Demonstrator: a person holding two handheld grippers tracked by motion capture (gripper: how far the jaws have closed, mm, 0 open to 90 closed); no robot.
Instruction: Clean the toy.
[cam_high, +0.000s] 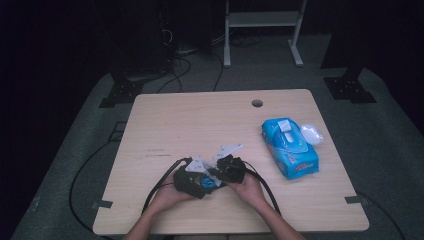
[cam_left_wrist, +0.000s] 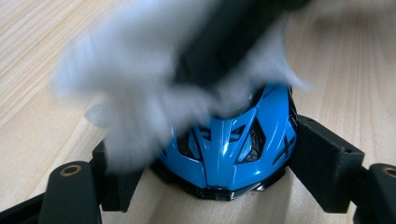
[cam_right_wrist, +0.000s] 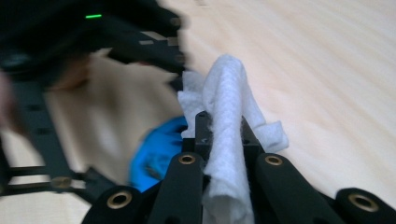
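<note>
- The left tongs (cam_left_wrist: 205, 177) grip a small blue helmet (cam_left_wrist: 229, 149) by its two sides, one black pad against each flank, low over the tabletop (cam_left_wrist: 46, 56).
- The right tongs (cam_right_wrist: 224, 140) are clamped shut on a white wipe (cam_right_wrist: 226, 116), which stands up between the pads and hangs down crumpled behind them.
- In the left view the wipe (cam_left_wrist: 135, 98) lies blurred over the top and one side of the helmet, with the dark right tongs above it; the wipe touches the helmet.
- In the right view the helmet (cam_right_wrist: 156, 149) shows just beside the wipe, blurred, with the frame of the left tongs around it.
- From the high view both tongs, left (cam_high: 192, 182) and right (cam_high: 230, 170), meet at the near middle of the tabletop (cam_high: 200, 120), a hand (cam_high: 167, 197) behind each.
- The helmet (cam_high: 209, 182) shows as a blue speck between them.
- A blue wipe pack (cam_high: 290, 145) lies well apart on the right side of the tabletop, its lid (cam_high: 311, 133) flipped open and a white sheet (cam_high: 285, 125) poking out.
- A round hole (cam_high: 257, 103) sits near the far edge.
- Cables (cam_high: 160, 182) trail back from the tongs over the near edge.
</note>
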